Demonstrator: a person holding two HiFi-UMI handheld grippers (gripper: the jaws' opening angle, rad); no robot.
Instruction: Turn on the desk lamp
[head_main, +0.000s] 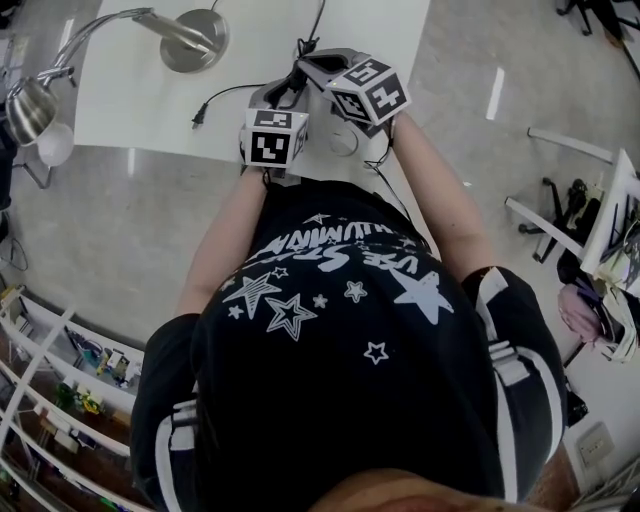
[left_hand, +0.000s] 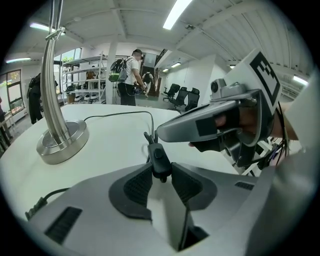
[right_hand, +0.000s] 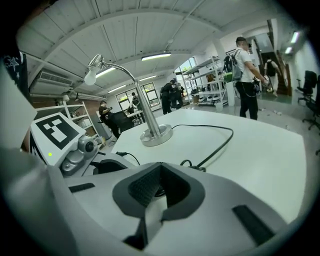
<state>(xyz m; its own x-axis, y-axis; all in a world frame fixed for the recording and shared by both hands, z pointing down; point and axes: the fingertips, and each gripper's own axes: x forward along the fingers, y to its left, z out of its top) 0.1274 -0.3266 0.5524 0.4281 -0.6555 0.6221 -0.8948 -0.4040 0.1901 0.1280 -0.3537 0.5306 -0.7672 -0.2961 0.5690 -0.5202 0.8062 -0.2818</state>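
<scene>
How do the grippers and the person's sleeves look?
The left gripper and the right gripper are light grey shells with black ribbed pads. Each carries a white cube with black square markers; a thin black cable leaves the right one. The sleeves are short, black, white-striped.

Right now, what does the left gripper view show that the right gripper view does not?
Only the left gripper view: the cord's inline switch, clamped between the jaws of the left gripper. Only the right gripper view: the lamp head with its bulb. Both: the lamp base, the black cord and the white table.
</scene>
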